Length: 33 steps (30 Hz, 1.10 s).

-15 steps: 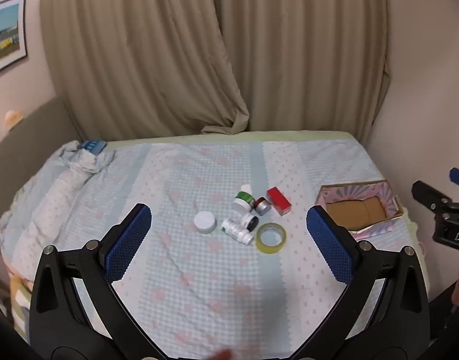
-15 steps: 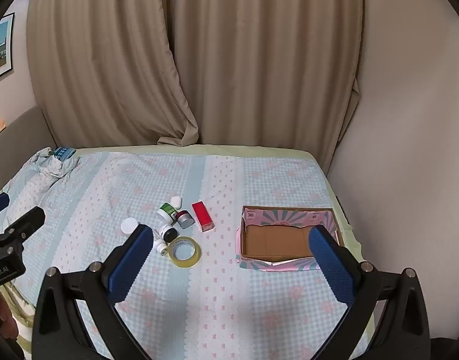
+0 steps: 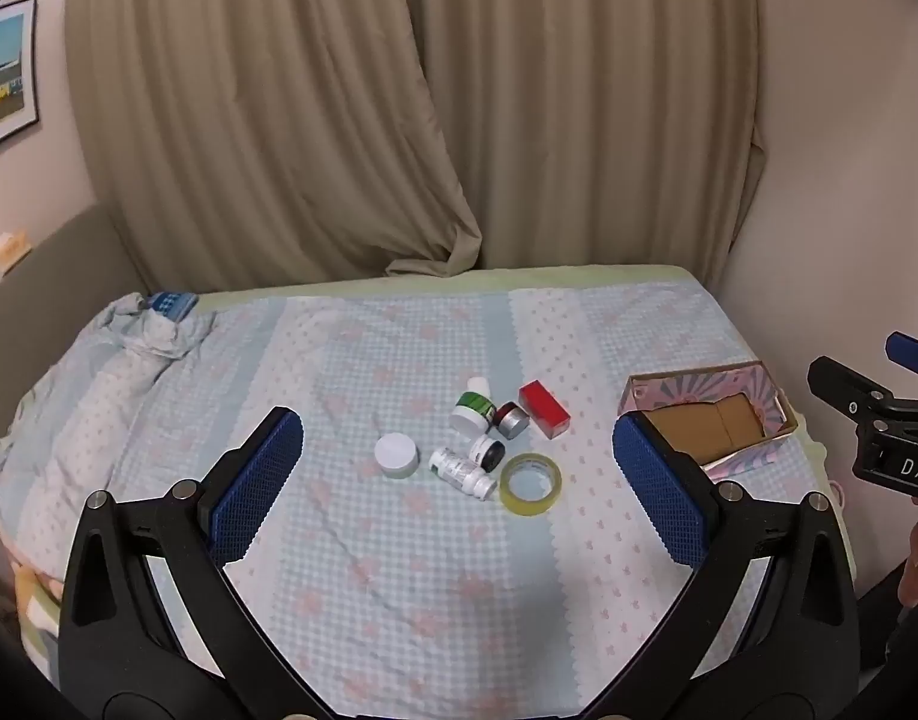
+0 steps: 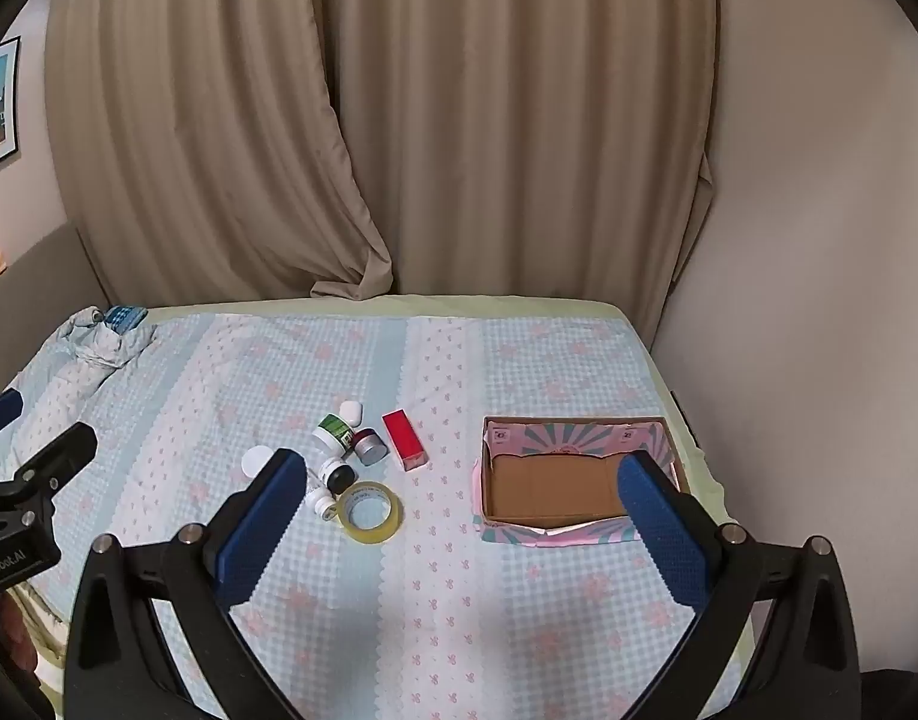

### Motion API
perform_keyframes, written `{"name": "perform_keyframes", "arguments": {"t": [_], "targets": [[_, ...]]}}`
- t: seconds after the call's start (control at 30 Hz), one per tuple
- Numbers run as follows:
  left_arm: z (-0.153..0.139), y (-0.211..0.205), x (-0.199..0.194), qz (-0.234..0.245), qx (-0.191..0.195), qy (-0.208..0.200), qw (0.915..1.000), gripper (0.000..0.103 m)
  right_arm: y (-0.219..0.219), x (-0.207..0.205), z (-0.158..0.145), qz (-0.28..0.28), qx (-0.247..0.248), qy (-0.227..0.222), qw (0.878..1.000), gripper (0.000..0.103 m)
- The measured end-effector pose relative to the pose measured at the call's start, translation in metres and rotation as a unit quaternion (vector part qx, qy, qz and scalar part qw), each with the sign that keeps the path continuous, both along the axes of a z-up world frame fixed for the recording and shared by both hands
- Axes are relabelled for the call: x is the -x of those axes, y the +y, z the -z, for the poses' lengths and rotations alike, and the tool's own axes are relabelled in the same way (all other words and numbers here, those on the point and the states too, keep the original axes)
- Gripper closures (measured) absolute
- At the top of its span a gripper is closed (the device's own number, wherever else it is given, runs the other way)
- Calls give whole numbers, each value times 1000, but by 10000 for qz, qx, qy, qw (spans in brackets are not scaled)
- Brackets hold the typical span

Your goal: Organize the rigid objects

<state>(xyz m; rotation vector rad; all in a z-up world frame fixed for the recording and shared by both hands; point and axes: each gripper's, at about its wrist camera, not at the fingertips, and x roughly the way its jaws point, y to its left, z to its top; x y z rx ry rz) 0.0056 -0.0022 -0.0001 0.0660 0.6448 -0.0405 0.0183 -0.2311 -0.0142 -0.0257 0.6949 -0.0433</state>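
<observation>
Opening step, nothing yet boxed: left gripper (image 3: pixel 458 483) and right gripper (image 4: pixel 462 519) jaws wide, empty; next, grasp red box (image 4: pixel 404 440) for cardboard tray (image 4: pixel 579 438).

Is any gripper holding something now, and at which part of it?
Nothing is held. The left gripper and right gripper are both open above the bed.

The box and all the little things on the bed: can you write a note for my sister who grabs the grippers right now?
Left gripper: open, holding nothing, above the bed.
Right gripper: open, holding nothing.
Cardboard box: on the right side of the bed, nothing in it.
Still clustered on the blanket: red box, tape roll, green-label bottle, white jar, other small bottles.
Done: nothing in the box yet.
Left: probably move each item into the box.
</observation>
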Motion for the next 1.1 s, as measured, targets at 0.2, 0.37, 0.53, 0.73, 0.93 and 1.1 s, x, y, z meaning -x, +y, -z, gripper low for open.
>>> {"name": "perform_keyframes", "arguments": {"t": [0.2,0.37,0.53,0.73,0.93,1.1], "targets": [[6,-2,-6,-89,-4,84,9999,0,4,-6,0,12,6,52,10000,0],[9,-6,-8,-86,-57,55,9999,0,4,-7,0,19,8,53,10000,0],[12,-6,-9,-98,-87,70,9999,0,4,-10,0,16,22,69,10000,0],[10,-3,-11,-110,-40,86,9999,0,3,-11,1,14,18,68,10000,0],[7,-3,-12,-77,-53,48,9999,0,3,-13,2,-2,19,64,10000,0],[4,-7,-11,-88,-144,-38,9999,0,2,-13,1,-4,2,57,10000,0]]}}
